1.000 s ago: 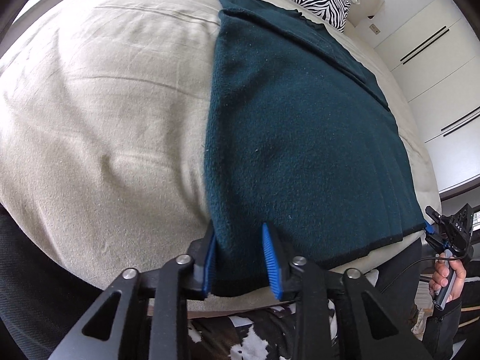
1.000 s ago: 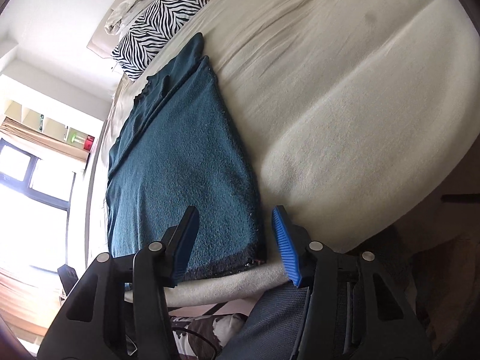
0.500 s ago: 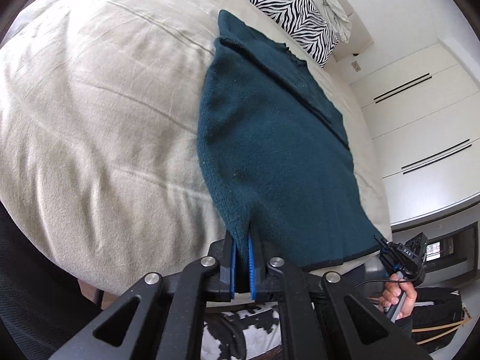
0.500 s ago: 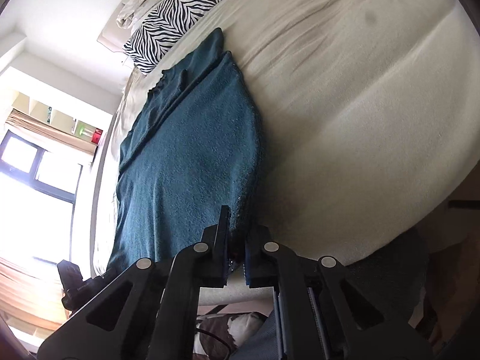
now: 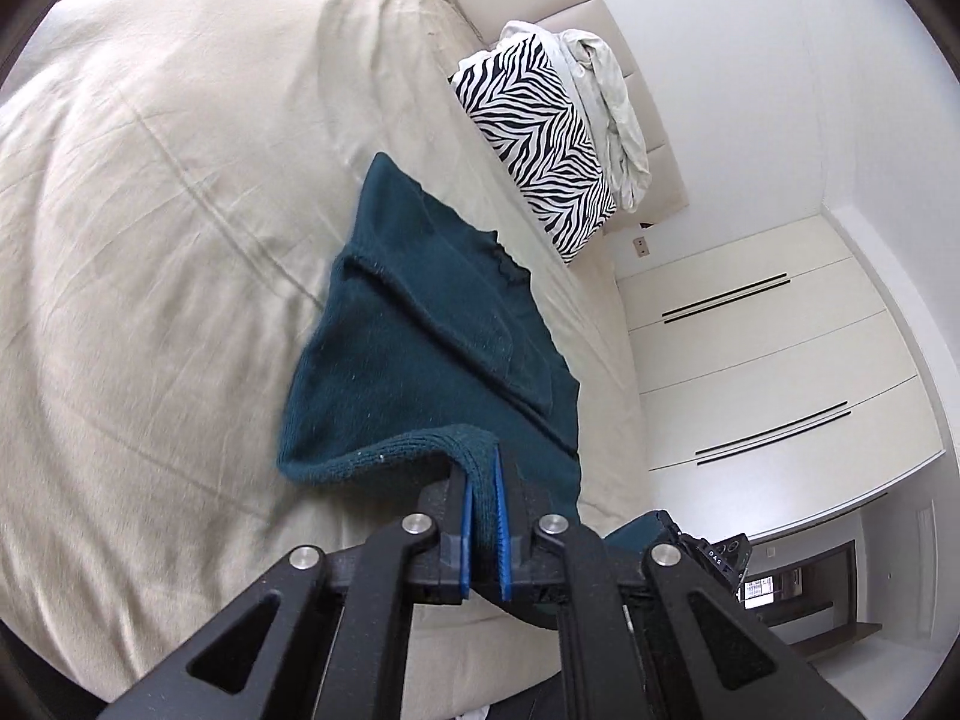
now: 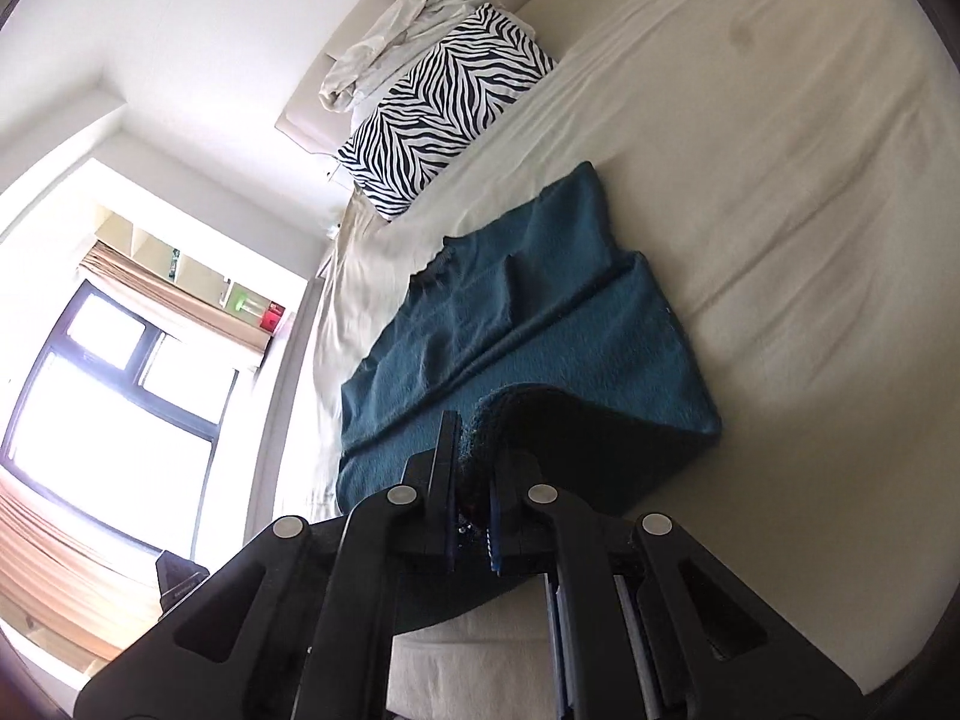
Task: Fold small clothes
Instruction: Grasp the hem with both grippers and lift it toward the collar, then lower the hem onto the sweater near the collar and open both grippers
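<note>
A dark teal knitted garment (image 5: 432, 360) lies on the beige bed (image 5: 150, 240). My left gripper (image 5: 483, 480) is shut on one corner of its hem and holds it lifted, folded back over the body of the garment. In the right wrist view the same garment (image 6: 540, 312) shows, and my right gripper (image 6: 474, 468) is shut on the other hem corner, raised the same way. The far part with the sleeves still lies flat. The right gripper also shows at the lower right of the left wrist view (image 5: 708, 552).
A zebra-print pillow (image 5: 534, 144) and a crumpled white cloth (image 5: 612, 108) lie at the head of the bed. White wardrobe doors (image 5: 768, 360) stand on one side, a bright window (image 6: 108, 390) on the other. The bed sheet (image 6: 780, 180) stretches wide beside the garment.
Both grippers closed on the hem corners, then lifted them and carried them toward the pillow end, so the lower part of the garment now curls up off the bed.
</note>
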The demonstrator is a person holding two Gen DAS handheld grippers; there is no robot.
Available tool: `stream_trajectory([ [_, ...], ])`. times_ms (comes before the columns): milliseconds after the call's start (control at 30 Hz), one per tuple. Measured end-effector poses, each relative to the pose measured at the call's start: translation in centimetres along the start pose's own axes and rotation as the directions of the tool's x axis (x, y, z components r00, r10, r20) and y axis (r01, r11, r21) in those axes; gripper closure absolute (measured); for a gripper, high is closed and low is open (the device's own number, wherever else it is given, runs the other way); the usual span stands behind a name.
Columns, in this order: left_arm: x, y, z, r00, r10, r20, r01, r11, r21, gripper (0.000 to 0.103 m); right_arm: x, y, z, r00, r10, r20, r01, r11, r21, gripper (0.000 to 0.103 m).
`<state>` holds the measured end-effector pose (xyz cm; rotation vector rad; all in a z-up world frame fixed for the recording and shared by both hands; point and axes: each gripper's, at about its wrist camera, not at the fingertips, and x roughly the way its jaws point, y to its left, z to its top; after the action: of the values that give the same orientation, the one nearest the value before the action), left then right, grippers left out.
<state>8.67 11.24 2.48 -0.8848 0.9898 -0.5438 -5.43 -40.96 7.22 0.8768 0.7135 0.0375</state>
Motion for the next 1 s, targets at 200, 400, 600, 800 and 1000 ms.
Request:
stream_trajectory([
  [200,4.0,-1.4,7.1,0.999,0.003,0.033,-0.003,1.000,0.016,0.096,4.8,0.8,7.1,0.997,0.010,0.077,-0.012,0.999,0.031,0.097],
  [400,9.9,-2.1,13.7,0.998,0.039,0.044,-0.041,0.999,0.035,0.096,11.4,0.0,13.6,0.994,-0.040,0.104,0.033,0.997,0.067,0.097],
  [600,16.1,0.0,18.8,0.993,0.111,0.051,-0.111,0.994,0.001,0.096,18.8,-1.5,17.7,0.989,-0.117,0.091,0.108,0.990,0.093,0.097],
  [800,19.3,4.4,20.9,0.982,0.178,0.065,-0.170,0.979,-0.110,0.051,25.4,-5.4,20.2,0.970,-0.242,0.030,0.234,0.959,0.163,0.086],
  [1000,17.6,4.0,17.9,0.979,0.190,0.071,-0.189,0.982,-0.016,0.044,24.8,-6.8,19.0,0.957,-0.282,0.061,0.272,0.952,0.139,0.047],
])
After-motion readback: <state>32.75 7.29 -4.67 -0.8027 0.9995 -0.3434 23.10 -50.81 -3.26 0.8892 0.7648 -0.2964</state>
